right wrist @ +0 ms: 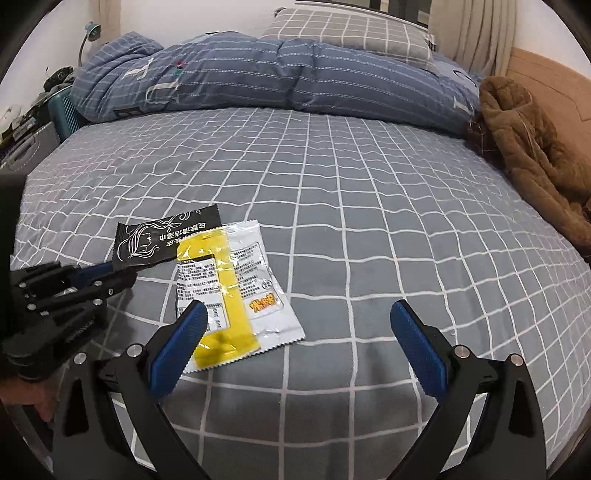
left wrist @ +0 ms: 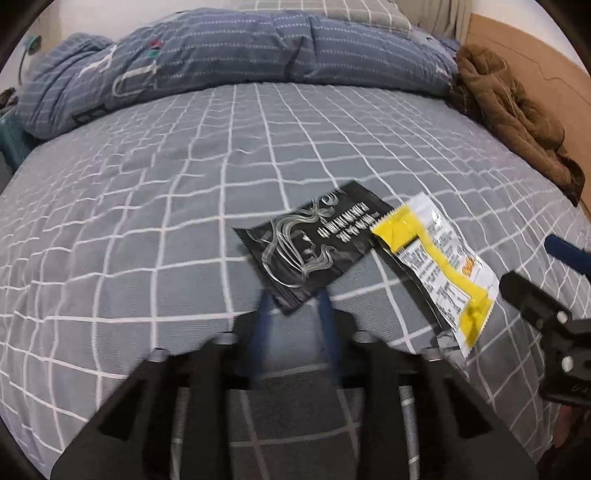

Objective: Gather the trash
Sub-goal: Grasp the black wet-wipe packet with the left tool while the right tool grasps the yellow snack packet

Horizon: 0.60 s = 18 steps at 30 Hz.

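Note:
A black wrapper [left wrist: 314, 247] with white line art lies on the grey checked bed; it also shows in the right wrist view [right wrist: 162, 240]. My left gripper [left wrist: 293, 301] has its blue fingers closed on the wrapper's near corner, and it shows from the side in the right wrist view [right wrist: 114, 267]. A white and yellow wrapper [left wrist: 439, 266] lies flat beside it, overlapping the black one, and it also shows in the right wrist view [right wrist: 232, 291]. My right gripper [right wrist: 299, 314] is open and empty just above the bed; its left finger [right wrist: 184, 339] is over the yellow wrapper's near edge.
A folded blue quilt [right wrist: 273, 77] and a checked pillow [right wrist: 351, 33] lie at the far end of the bed. A brown fleece garment [right wrist: 532, 155] is heaped on the right by the wooden board [right wrist: 554, 85]. A teal crate [right wrist: 64, 110] stands left of the bed.

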Each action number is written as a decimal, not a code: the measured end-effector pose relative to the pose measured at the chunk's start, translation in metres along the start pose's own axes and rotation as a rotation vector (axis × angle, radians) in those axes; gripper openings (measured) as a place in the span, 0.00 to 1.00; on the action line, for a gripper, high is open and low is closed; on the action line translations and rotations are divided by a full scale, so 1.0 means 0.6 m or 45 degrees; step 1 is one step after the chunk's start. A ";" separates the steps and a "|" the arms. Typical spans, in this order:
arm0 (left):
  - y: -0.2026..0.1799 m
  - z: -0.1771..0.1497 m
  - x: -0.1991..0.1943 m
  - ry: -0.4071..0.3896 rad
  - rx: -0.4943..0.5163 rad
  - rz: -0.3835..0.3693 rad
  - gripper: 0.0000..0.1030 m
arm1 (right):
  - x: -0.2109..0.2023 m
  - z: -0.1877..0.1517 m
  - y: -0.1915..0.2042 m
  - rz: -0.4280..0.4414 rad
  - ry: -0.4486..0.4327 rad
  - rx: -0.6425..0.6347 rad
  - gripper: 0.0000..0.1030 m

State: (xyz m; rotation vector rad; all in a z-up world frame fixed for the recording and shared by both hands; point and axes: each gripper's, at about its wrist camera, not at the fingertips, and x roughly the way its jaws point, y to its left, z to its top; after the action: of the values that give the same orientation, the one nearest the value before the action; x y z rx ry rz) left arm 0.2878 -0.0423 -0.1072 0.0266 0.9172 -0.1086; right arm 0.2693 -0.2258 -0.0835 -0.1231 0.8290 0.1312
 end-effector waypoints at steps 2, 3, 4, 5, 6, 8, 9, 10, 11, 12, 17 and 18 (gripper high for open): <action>0.009 0.006 -0.013 -0.038 0.005 0.028 0.72 | 0.004 0.003 -0.001 0.014 0.002 0.009 0.92; 0.012 0.009 -0.016 -0.043 0.013 0.034 0.73 | 0.006 0.007 -0.003 0.027 0.006 0.021 0.92; 0.014 0.016 -0.018 -0.039 0.042 0.028 0.74 | 0.007 0.010 -0.005 0.036 0.004 0.037 0.92; 0.015 0.023 -0.018 -0.038 0.084 0.011 0.77 | 0.007 0.013 -0.008 0.043 0.000 0.050 0.92; 0.015 0.030 -0.016 -0.037 0.117 0.010 0.79 | 0.007 0.016 -0.011 0.050 0.000 0.063 0.92; 0.010 0.049 -0.005 -0.016 0.230 0.007 0.82 | 0.005 0.020 -0.017 0.060 -0.002 0.077 0.92; 0.005 0.063 0.006 0.019 0.298 -0.034 0.82 | 0.008 0.021 -0.018 0.067 0.005 0.074 0.92; 0.000 0.072 0.012 0.040 0.350 -0.063 0.82 | 0.010 0.021 -0.019 0.067 0.013 0.066 0.92; -0.004 0.079 0.016 0.048 0.385 -0.068 0.82 | 0.012 0.021 -0.021 0.062 0.017 0.062 0.92; -0.013 0.090 0.023 0.067 0.459 -0.081 0.82 | 0.015 0.021 -0.023 0.060 0.023 0.062 0.92; -0.042 0.106 0.045 0.151 0.664 -0.150 0.82 | 0.026 0.020 -0.029 0.080 0.040 0.068 0.92; -0.048 0.105 0.047 0.164 0.697 -0.164 0.82 | 0.028 0.020 -0.030 0.087 0.044 0.070 0.92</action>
State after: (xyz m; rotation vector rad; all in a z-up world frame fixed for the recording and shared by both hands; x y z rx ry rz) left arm 0.3515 -0.0777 -0.0906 0.4872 0.9950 -0.4798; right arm 0.2923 -0.2402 -0.0871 -0.0457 0.8708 0.1710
